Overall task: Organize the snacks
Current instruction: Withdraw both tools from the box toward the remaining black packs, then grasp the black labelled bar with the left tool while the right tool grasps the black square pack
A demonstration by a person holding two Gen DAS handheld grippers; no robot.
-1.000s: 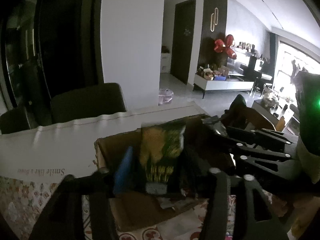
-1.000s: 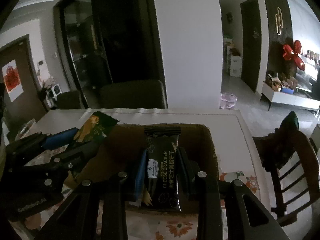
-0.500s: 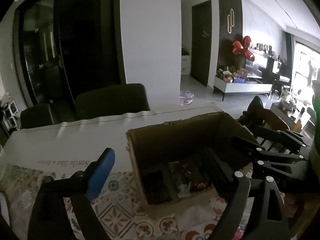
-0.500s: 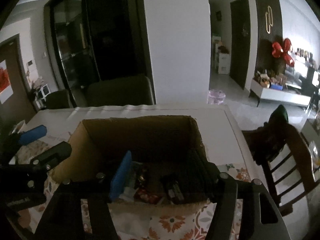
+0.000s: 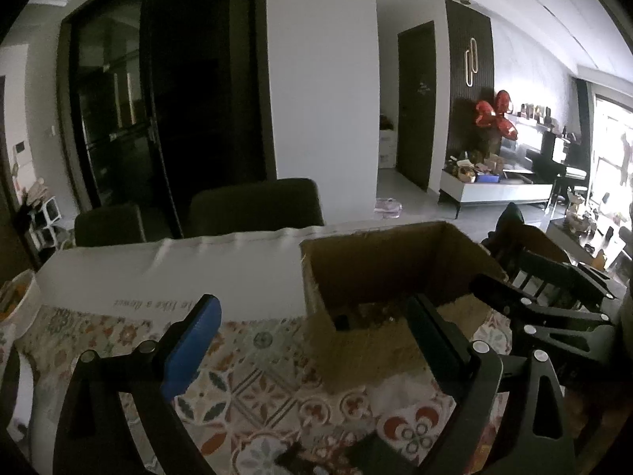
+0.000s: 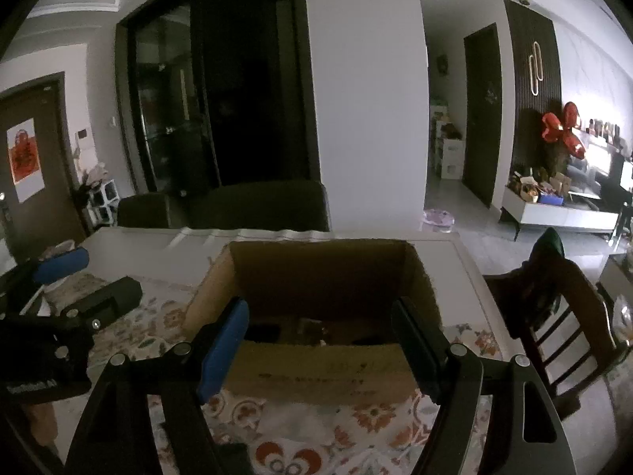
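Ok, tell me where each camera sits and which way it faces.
Left wrist: on the left hand-held gripper, facing across the patterned tablecloth toward the cardboard box; its open fingers and the right hand-held gripper show.
Right wrist: on the right hand-held gripper, facing the cardboard box head-on; its open fingers and the left hand-held gripper show.
Shared: box, tablecloth, dark chairs, red balloons.

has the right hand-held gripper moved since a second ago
Yes. The right hand-held gripper has pulled back from the cardboard box: it was over the opening, now short of the near wall, open and empty.
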